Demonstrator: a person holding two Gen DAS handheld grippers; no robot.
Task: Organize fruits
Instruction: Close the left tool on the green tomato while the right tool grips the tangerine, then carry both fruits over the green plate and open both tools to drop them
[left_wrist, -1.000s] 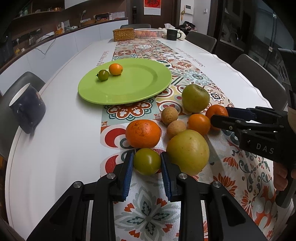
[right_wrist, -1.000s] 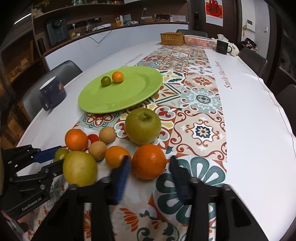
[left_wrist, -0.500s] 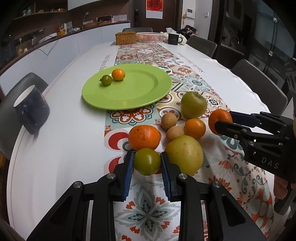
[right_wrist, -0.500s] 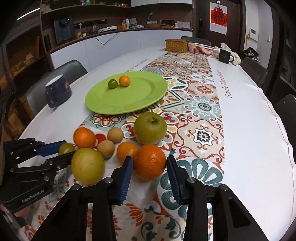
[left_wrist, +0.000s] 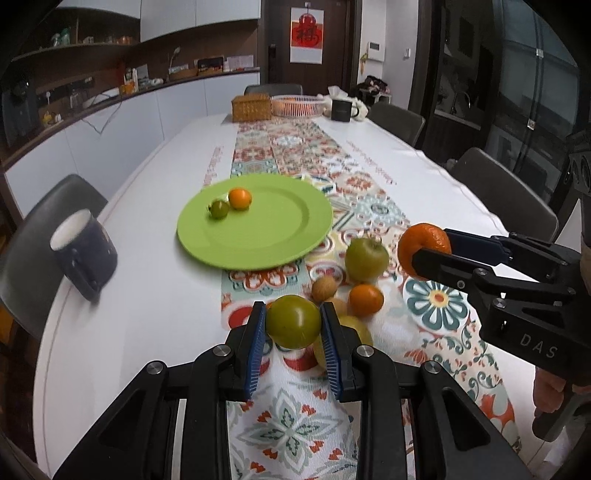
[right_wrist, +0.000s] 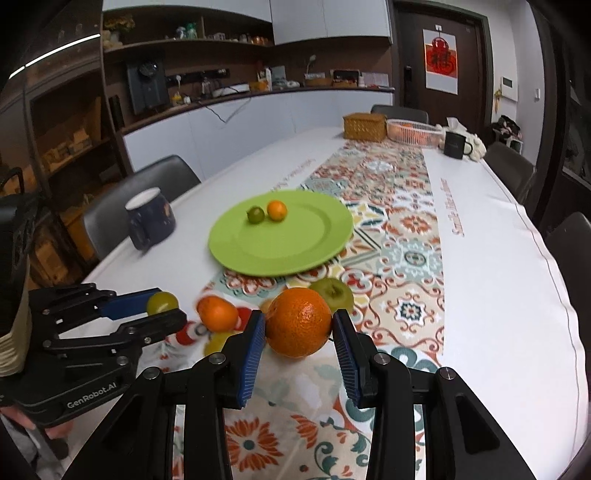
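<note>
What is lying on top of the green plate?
On the green plate lie two small fruits, side by side: a green one and an orange one. Nothing covers it.

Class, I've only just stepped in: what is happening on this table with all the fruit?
A person is sorting fruit with a gripper in each hand. The left gripper is shut on a green fruit, and the right gripper is shut on an orange; both are held above the patterned runner. The green plate holds two small fruits so far. An apple and several others remain on the runner.
</note>
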